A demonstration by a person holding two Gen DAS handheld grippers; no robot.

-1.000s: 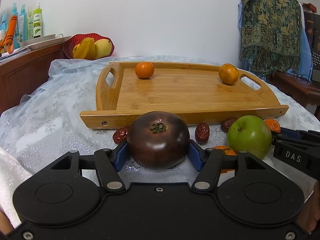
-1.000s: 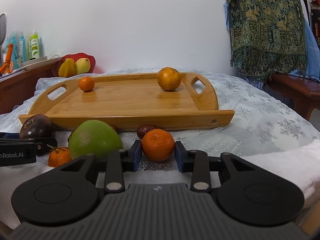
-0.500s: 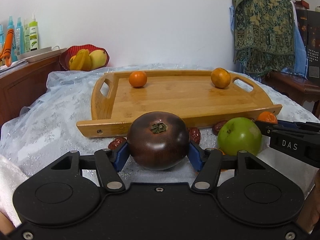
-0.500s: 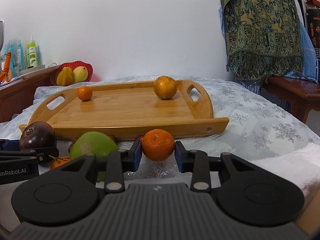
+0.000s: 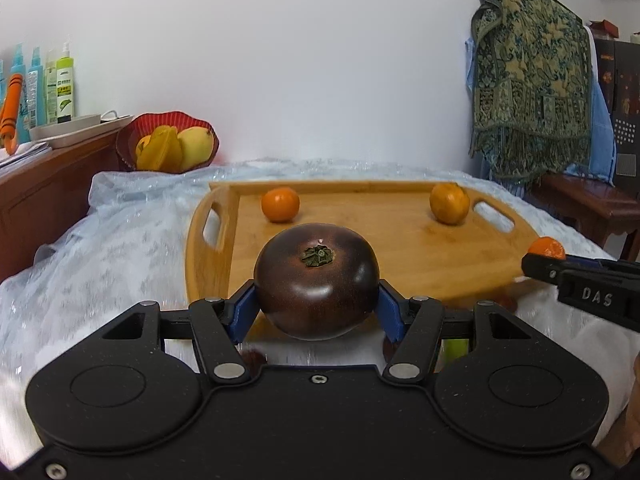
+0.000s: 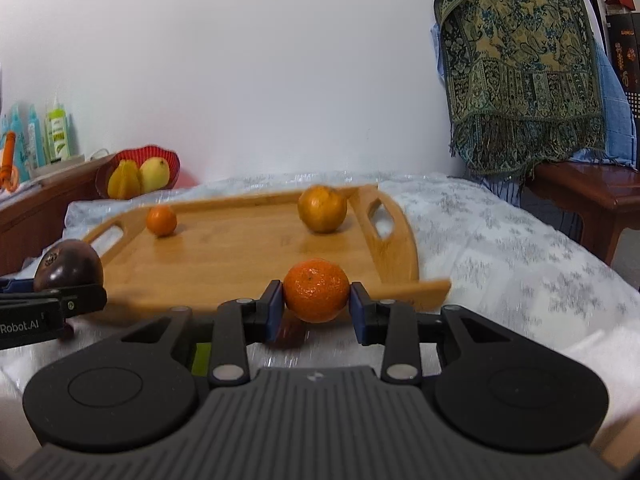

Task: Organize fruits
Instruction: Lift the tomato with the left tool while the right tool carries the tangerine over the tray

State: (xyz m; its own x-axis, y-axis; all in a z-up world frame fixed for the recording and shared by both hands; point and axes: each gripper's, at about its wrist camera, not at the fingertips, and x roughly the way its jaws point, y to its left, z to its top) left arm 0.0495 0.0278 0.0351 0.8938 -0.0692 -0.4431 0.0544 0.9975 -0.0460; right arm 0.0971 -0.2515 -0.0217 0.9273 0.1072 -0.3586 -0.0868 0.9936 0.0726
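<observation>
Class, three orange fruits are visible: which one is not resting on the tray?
The tangerine clamped in the right gripper, held in the air. The other two, a small one and a larger, duller one, sit on the tray.

Tray floor (image 6: 240, 256): bare across middle and near half.
Blocked, 11 o'clock: small orange (image 6: 161, 220).
Blocked, 1 o'clock: larger orange (image 6: 322, 208).
Tray's right handle wall (image 6: 390, 232): raised, bounding 2 o'clock side.
</observation>
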